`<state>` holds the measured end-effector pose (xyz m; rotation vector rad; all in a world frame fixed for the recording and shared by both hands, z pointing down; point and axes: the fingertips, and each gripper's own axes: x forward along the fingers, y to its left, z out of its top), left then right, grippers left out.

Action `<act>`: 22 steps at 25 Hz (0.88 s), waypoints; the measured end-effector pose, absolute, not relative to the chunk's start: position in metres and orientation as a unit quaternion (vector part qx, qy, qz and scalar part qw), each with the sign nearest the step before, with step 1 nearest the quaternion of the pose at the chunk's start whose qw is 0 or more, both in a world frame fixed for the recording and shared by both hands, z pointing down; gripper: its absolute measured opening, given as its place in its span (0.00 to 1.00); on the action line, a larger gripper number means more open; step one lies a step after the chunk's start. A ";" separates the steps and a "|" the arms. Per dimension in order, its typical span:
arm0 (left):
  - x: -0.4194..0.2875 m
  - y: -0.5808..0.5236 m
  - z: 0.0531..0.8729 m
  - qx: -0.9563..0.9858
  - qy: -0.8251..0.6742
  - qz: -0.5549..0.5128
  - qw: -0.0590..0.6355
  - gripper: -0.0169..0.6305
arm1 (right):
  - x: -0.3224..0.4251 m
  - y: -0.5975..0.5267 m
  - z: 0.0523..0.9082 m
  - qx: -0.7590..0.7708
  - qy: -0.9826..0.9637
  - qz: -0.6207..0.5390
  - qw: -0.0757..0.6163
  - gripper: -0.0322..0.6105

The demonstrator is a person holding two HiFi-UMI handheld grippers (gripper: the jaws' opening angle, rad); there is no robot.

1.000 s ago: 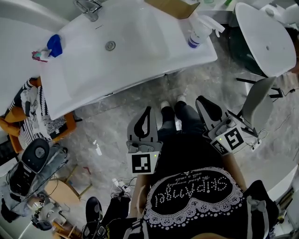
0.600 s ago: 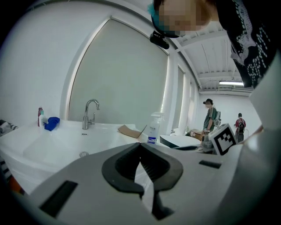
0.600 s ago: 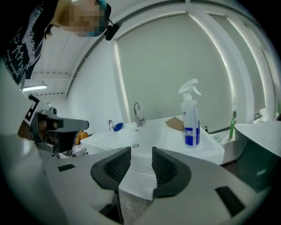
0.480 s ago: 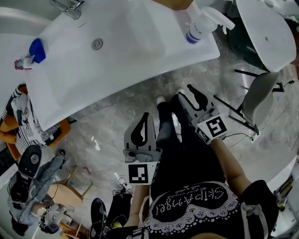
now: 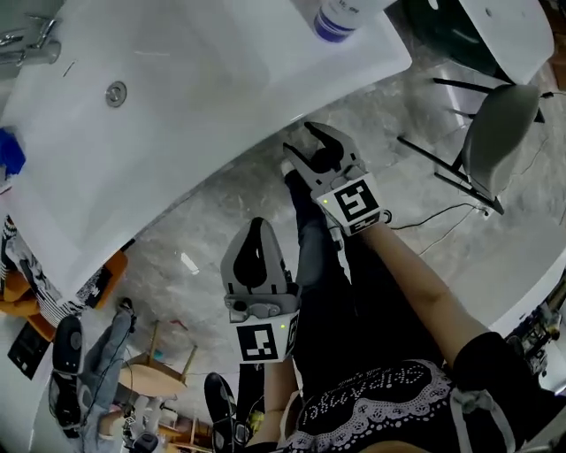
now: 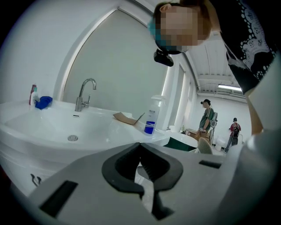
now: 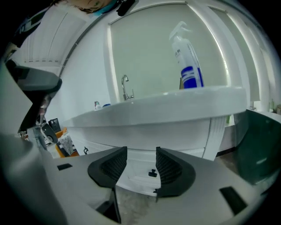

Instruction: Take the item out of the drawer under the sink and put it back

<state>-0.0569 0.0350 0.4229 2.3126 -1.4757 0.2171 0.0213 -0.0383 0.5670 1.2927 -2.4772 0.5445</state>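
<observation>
The white sink (image 5: 177, 133) fills the top of the head view. My right gripper (image 5: 307, 142) reaches toward its front edge; its jaws have just been opening and stand open with nothing between them. In the right gripper view, the right gripper (image 7: 141, 150) frames the white drawer front (image 7: 131, 169) under the sink, with a small black knob (image 7: 152, 172) on it. The drawer looks closed and its contents are hidden. My left gripper (image 5: 256, 223) hangs lower, over the marble floor, shut and empty. The left gripper (image 6: 140, 145) looks across the basin.
A spray bottle (image 5: 336, 18) stands at the sink's right end, a faucet (image 6: 83, 94) and a blue item (image 6: 43, 102) at its back. A grey chair (image 5: 500, 133) stands to the right. Stools and clutter (image 5: 71, 372) lie at the left. My legs (image 5: 323, 292) are below the grippers.
The right gripper has moved toward the sink's front edge and its jaws have gone from shut to open. The left gripper has sunk a little. The sink now sits closer in view.
</observation>
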 end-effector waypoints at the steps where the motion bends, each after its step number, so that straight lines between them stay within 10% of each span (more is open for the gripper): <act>1: -0.056 0.035 0.429 0.824 -0.525 0.077 0.198 0.03 | 0.021 -0.043 0.580 0.456 -0.857 0.189 0.147 0.35; 22: -0.033 0.042 0.520 0.828 -0.491 0.093 0.255 0.03 | -0.004 -0.087 0.725 0.519 -0.816 0.202 0.156 0.35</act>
